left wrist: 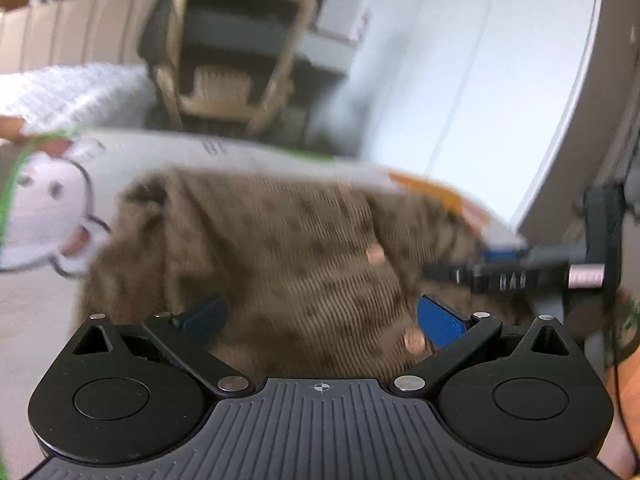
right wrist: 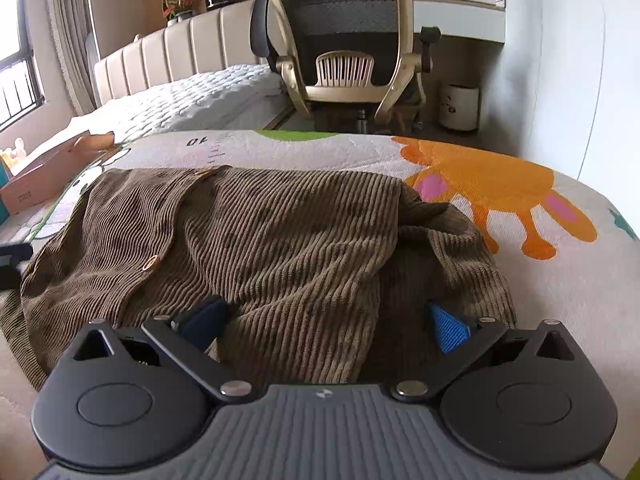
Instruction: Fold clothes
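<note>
The mat [right wrist: 340, 148], printed with cartoon animals, carries the whole job; behind it stand a bed [right wrist: 192, 96] and an office chair [right wrist: 344, 40]. On the mat lies the cardigan [right wrist: 256, 240], brown and ribbed, spread but not flat: its button edge runs down the left, and the right side is heaped in a rumpled fold near the orange print. The left wrist view is blurred, so detail there is poor, though the same brown knit [left wrist: 280, 256] fills its middle.

Both grippers hover low over the near hem. The right gripper [right wrist: 324, 322] has its fingers spread wide, nothing between them, with the near edge of the heaped fold just ahead. The left gripper [left wrist: 320, 320] also has its fingers wide and empty over the cloth; the right tool shows at its right edge.

The step in hand looks like taking hold of the near edge to begin a fold. To do it well, I judge each gripper should pinch only the top layer at the hem, well apart from each other. The rumpled right side ought to be smoothed first, or the fold will trap the lump. Thick knit like this likely stretches and drags, so lift enough to clear the cloth beneath, then lay the edge over evenly. The buttons [right wrist: 151, 263] make a fair guide for the centre line.
</note>
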